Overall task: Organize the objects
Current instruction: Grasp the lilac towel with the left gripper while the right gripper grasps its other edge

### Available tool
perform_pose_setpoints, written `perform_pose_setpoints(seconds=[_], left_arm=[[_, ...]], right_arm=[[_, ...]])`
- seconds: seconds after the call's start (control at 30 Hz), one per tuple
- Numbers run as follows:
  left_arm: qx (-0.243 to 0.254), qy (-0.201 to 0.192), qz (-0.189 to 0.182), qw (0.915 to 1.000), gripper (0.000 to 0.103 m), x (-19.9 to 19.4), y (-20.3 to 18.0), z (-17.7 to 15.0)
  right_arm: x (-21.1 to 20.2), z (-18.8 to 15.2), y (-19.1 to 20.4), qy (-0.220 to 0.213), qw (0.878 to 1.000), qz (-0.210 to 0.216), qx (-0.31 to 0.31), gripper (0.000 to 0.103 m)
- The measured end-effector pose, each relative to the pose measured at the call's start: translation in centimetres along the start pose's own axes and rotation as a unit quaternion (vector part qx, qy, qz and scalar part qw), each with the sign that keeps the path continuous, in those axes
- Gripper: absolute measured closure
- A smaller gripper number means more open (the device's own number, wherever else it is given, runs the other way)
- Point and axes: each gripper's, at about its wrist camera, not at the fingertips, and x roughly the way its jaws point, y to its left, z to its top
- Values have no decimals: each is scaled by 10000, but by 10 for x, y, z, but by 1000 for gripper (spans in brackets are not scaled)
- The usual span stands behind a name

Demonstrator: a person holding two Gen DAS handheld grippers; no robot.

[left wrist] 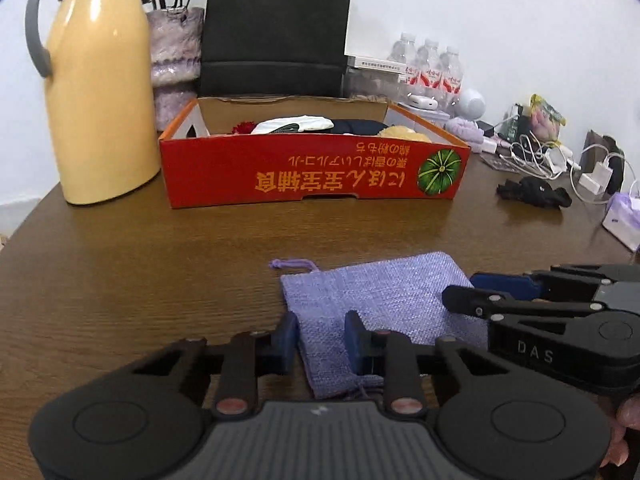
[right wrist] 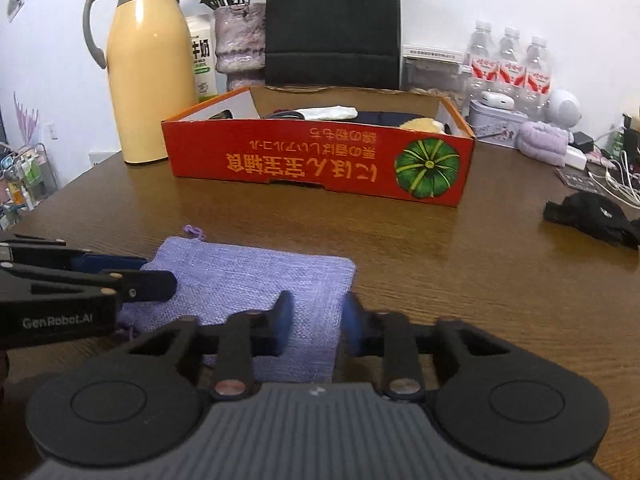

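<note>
My left gripper (left wrist: 320,344) and right gripper (right wrist: 314,320) each have fingers narrowed on the lilac pouch (left wrist: 376,300) at the table's (left wrist: 160,248) near edge; whether the pads truly pinch, I cannot tell. Thin cloth could slip free. Grippers read "DAS" and "GenRobot.AI". Beyond, the orange box (left wrist: 312,172) carries inverted Japanese print.

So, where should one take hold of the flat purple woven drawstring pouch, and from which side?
The purple woven drawstring pouch lies flat with its corded mouth toward the red cardboard box. Probably pinch the thin near edge, coming low from the near side.
</note>
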Motion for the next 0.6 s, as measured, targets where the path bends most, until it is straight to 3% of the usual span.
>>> perform_pose_setpoints(seconds=[0.07,0.27,0.47,0.6], left_arm=[[19,-65,89,9999,95,-5,-2,-1],[144,-249,-51,9996,101,-41,-17,-9],[276,-682,-403,9965,102,-135,-43,-36],[455,-790,-754,9930,102,-184,-64,-61]], right_arm=[[-1,0,2,-15,10000,2,-41,89],[-28,-9,3,-211,9994,64,259,94],[-135,-41,16,-804,9967,61,44,94],[-192,-76,20,-826,9958,272,270,94]])
